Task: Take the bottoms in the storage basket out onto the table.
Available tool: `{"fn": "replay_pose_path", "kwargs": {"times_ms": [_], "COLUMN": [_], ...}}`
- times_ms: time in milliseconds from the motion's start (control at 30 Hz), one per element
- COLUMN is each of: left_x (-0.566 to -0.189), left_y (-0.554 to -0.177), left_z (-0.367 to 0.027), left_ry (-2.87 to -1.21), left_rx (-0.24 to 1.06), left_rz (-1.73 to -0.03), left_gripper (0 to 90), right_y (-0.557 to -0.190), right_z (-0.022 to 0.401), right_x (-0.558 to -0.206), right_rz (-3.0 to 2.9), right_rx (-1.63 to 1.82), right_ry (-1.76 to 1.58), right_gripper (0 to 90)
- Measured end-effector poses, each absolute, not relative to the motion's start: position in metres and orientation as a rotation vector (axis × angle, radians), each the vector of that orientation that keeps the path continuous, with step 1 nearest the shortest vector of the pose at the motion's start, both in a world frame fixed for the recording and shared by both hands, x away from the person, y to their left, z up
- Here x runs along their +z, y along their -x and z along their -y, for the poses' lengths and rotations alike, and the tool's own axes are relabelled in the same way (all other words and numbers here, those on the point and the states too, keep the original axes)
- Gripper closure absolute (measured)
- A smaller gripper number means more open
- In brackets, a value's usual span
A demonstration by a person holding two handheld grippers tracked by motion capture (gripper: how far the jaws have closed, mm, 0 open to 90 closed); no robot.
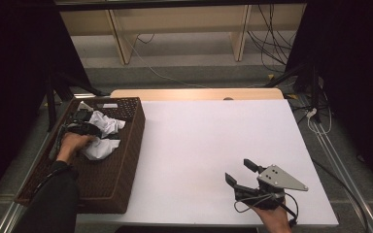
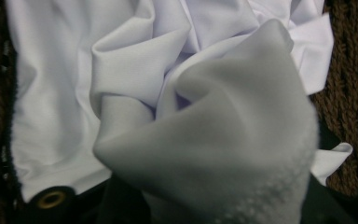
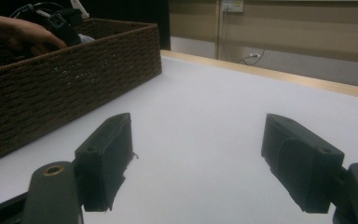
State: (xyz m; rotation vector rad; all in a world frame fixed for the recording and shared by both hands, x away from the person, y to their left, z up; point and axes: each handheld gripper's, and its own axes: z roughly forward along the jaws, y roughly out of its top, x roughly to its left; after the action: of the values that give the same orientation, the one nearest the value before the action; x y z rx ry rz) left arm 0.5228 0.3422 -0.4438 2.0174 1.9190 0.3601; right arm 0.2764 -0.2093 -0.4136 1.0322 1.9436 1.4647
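A crumpled white cloth [image 1: 103, 144] lies in the far half of a brown wicker basket [image 1: 126, 160] at the table's left. The person's left hand [image 1: 70, 144] holds my left gripper [image 1: 83, 128] down in the basket against the cloth. In the left gripper view a raised fold of the cloth [image 2: 205, 130] stands between the jaws and hides most of them; they sit wide apart. My right gripper [image 1: 239, 170] rests low over the white tabletop [image 1: 199, 136] at the front right, open, with nothing between its fingers [image 3: 105, 158].
The basket wall [image 3: 74, 79] stands to the left of my right gripper, with the person's hand [image 3: 14, 30] above its rim. A wooden strip [image 1: 194, 93] edges the table's far side. Cables and a stand [image 1: 311, 97] lie beyond the right edge.
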Motion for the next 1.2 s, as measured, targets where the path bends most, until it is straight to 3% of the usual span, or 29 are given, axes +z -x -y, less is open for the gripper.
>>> {"fn": "replay_pose_path", "kwargs": {"times_ms": [700, 1200], "left_x": [-0.38, -0.353], "left_y": [-0.492, -0.454], "left_z": [-0.322, -0.308], "left_ry": [-1.949, -1.853], "left_rx": [0.469, 0.43], "left_rz": [-1.699, -1.528], "left_gripper": [74.2, 74.3], "right_y": [-0.276, -0.276], "right_z": [0.209, 0.209], "right_x": [-0.414, -0.413], "right_rz": [-1.94, -1.939], "right_rx": [1.455, 1.45], "right_ry": [-1.035, -1.03], "right_gripper": [26.0, 26.0]}}
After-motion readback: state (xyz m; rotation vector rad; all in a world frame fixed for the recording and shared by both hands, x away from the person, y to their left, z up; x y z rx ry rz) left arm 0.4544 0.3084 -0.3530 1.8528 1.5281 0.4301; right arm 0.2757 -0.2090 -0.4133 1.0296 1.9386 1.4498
